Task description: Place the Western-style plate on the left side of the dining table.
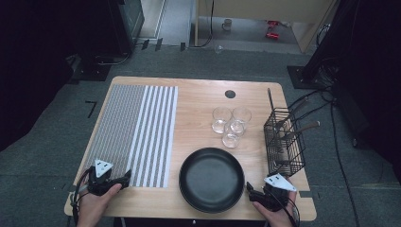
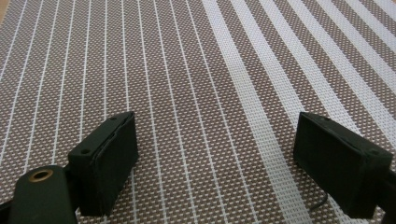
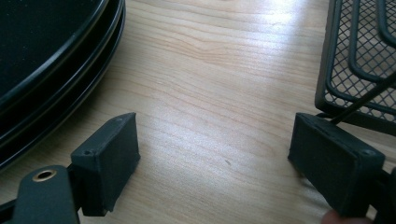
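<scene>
On the near left of the wooden table [image 1: 198,101], the left gripper [image 1: 122,180] rests over the brown-and-white striped woven placemat [image 1: 137,132], jaws apart and empty. Rightward, the right gripper [image 1: 251,190] gapes too, between black round plates [image 1: 211,178] and black wire-mesh basket [image 1: 283,142]; I'd approach a rim squarely.

Three glasses [image 1: 231,124]; one black plate stack [image 1: 211,178]; one striped mat [image 1: 137,134]; one wire basket [image 1: 283,142] with utensils, count unclear; two grippers.
</scene>
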The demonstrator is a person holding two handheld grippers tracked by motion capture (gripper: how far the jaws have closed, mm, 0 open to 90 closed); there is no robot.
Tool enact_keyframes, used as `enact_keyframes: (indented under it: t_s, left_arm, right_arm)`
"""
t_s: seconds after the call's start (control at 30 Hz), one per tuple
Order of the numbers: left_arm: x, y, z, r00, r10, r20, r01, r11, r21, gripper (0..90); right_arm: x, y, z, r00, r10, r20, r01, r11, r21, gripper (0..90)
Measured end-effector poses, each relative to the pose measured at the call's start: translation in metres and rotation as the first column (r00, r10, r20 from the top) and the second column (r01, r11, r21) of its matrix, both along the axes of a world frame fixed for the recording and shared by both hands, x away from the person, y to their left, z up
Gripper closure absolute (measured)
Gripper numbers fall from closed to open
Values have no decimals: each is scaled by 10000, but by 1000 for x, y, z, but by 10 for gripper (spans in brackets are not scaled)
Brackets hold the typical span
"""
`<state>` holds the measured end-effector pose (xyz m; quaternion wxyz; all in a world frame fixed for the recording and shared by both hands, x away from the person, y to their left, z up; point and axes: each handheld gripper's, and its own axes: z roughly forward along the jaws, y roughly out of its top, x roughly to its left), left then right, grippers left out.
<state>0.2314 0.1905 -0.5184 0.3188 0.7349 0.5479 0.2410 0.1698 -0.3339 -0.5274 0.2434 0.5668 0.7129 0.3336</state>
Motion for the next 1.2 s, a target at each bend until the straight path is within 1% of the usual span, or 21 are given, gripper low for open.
enact_keyframes:
  t_s: [0.1,0.13,0.2,0.33,0.4,0.47,0.53,0.57,0.67,0.7,0.73,0.77,0.83,0.87,0.9,0.93,0.97,1.0,1.03,1.17,1.2]
  left_arm:
    - [0,-1,1,10000,34,-78,-34,10000,13,138]
    - [0,-1,1,9999,73,-110,-73,10000,36,137]
    - [0,-3,2,9999,91,-96,-90,9999,57,136]
    - [-2,-6,4,10000,3,-35,-3,10000,-44,136]
    - [-3,-8,7,9999,-56,105,57,9999,-98,136]
    - [-3,-12,9,9998,-132,165,135,9998,-176,137]
    - [-5,-17,11,9994,-240,229,247,9992,-300,137]
    - [-5,-19,12,9992,-309,252,319,9987,-398,138]
    - [-10,-28,16,9977,-568,365,591,9961,-650,139]
    - [-11,-32,18,9971,-655,389,683,9948,-757,139]
    - [-14,-39,21,9952,-847,487,892,9912,-983,139]
    - [-14,-39,21,9952,-847,487,892,9912,-983,140]
    - [-16,-47,24,9930,-1025,583,1083,9883,-1075,141]
    - [-17,-51,25,9919,-1121,601,1184,9864,-1142,142]
    - [-17,-55,25,9907,-1215,612,1283,9841,-1228,142]
    - [-16,-62,27,9881,-1405,619,1477,9801,-1329,146]
    - [-16,-62,27,9881,-1405,619,1477,9801,-1329,146]
    - [-16,-69,28,9851,-1599,628,1674,9754,-1435,146]
    - [-16,-69,28,9851,-1599,628,1674,9754,-1435,147]
    - [-15,-81,31,9803,-1858,667,1945,9671,-1640,148]
    - [-15,-85,32,9784,-1954,677,2042,9646,-1667,148]
  right_arm:
    - [0,-1,0,10000,58,-33,-57,9999,146,142]
    - [0,-2,0,9999,117,-49,-116,9995,283,138]
    - [0,-3,1,9999,159,-52,-157,9991,399,138]
    - [0,-3,1,9999,149,-52,-147,9990,422,150]
    - [0,-3,1,10000,79,15,-79,9991,416,172]
    - [-3,-3,4,9995,-116,296,104,9992,388,255]
    - [-6,-3,5,9980,-331,534,316,9991,289,305]
    - [-8,-3,7,9968,-441,673,424,9987,270,324]
    - [-10,-4,11,9952,-587,789,551,9974,468,343]
    - [-11,-5,13,9949,-590,816,546,9970,555,356]
    - [-12,-5,17,9936,-630,941,558,9954,778,391]
    - [-12,-5,17,9936,-630,941,558,9954,778,391]
    - [-13,-5,21,9918,-614,1121,501,9937,1007,411]
    - [-13,-3,24,9908,-564,1231,433,9934,1065,429]
    - [-13,-3,24,9908,-564,1231,433,9934,1065,429]
    - [-14,-1,25,9893,-549,1351,399,9929,1117,444]
    - [-14,-1,25,9893,-549,1351,399,9929,1117,444]
    - [-14,2,26,9866,-552,1534,336,9896,1399,457]
    - [-14,2,26,9866,-552,1534,336,9896,1399,457]
    - [-16,7,28,9862,-419,1603,153,9864,1639,473]
    - [-15,8,28,9858,-457,1618,188,9862,1645,473]
